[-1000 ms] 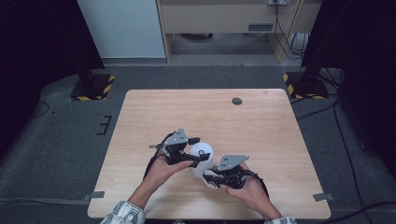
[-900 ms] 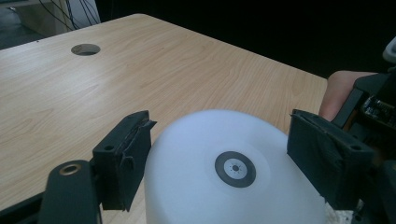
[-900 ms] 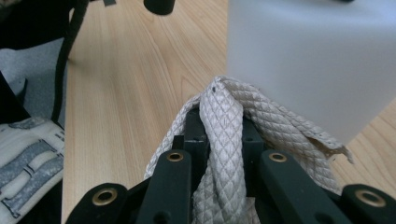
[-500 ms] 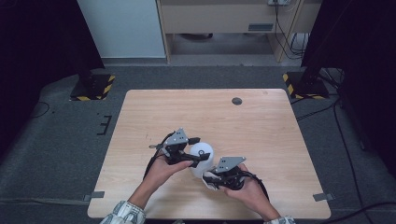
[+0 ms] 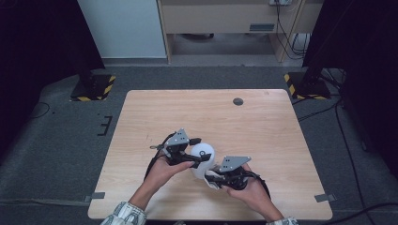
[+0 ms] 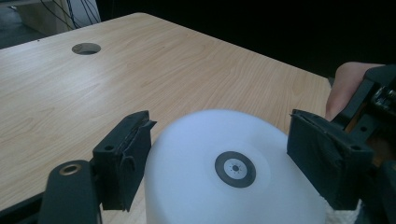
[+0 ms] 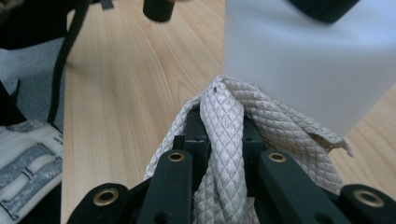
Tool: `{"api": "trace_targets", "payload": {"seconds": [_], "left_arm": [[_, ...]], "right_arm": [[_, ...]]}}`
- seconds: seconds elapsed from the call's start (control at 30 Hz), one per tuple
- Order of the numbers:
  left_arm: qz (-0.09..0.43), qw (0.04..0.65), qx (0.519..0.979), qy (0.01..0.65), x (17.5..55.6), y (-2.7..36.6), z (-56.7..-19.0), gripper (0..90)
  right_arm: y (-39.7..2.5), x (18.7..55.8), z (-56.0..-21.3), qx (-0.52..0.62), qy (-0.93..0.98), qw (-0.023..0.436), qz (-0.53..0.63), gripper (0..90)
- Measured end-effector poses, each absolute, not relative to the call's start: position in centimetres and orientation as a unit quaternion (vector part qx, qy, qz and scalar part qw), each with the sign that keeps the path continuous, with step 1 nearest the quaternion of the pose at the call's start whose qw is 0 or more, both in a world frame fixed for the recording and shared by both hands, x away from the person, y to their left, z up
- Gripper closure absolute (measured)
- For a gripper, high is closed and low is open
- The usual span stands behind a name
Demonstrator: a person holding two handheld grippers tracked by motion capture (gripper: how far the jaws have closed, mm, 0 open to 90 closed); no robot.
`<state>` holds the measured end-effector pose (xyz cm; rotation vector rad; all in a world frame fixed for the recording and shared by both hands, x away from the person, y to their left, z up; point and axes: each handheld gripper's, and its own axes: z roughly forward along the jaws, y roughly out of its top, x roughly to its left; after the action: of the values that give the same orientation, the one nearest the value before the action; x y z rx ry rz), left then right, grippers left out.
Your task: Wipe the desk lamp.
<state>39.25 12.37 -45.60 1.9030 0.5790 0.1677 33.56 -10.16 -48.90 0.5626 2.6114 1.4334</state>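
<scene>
A white rounded container (image 5: 203, 155) stands upside down on the wooden table (image 5: 263, 126), with a dark ring on its top (image 6: 235, 169). My left gripper (image 5: 200, 150) has one jaw on each side of it, and the black pads (image 6: 125, 156) press its walls. My right gripper (image 5: 211, 180) is shut on a bunched white quilted cloth (image 7: 225, 140), held against the container's lower side (image 7: 303, 60). In the left gripper view the right hand (image 6: 346, 88) is behind the container.
A round grommet hole (image 5: 238, 101) is near the table's far edge. Bare wood spreads to the far side and to both sides of the hands. Black stands with yellow-striped bases (image 5: 94, 89) are on the floor beyond the table.
Almost nothing. The right gripper with the cloth has shifted a little along the container's side; the left gripper keeps its hold.
</scene>
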Motion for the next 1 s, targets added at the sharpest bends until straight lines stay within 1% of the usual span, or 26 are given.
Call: {"api": "trace_targets", "payload": {"seconds": [0.17, 0.37, 0.63, 0.77, 1.0], "left_arm": [[0.071, 0.542, 0.801, 0.244, 39.2, 12.4, -45.6, 21.4], [0.071, 0.541, 0.801, 0.245, 39.2, 12.4, -45.6, 21.4], [0.071, 0.542, 0.801, 0.245, 39.2, 12.4, -45.6, 21.5], [0.07, 0.542, 0.801, 0.244, 39.3, 12.4, -45.6, 21.5], [0.071, 0.542, 0.801, 0.245, 39.2, 12.3, -45.6, 21.5]], "right_arm": [[-9.9, 33.7, -49.6, 0.185, 0.871, 0.055, 0.451, 80.2], [-10.3, 33.9, -49.7, 0.188, 0.876, 0.059, 0.441, 80.2], [-12.3, 34.6, -48.7, 0.213, 0.856, 0.07, 0.465, 80.1], [-12.6, 34.8, -48.6, 0.227, 0.851, 0.08, 0.467, 80.1], [-12.2, 35.0, -49.5, 0.235, 0.862, 0.07, 0.444, 80.1]]}}
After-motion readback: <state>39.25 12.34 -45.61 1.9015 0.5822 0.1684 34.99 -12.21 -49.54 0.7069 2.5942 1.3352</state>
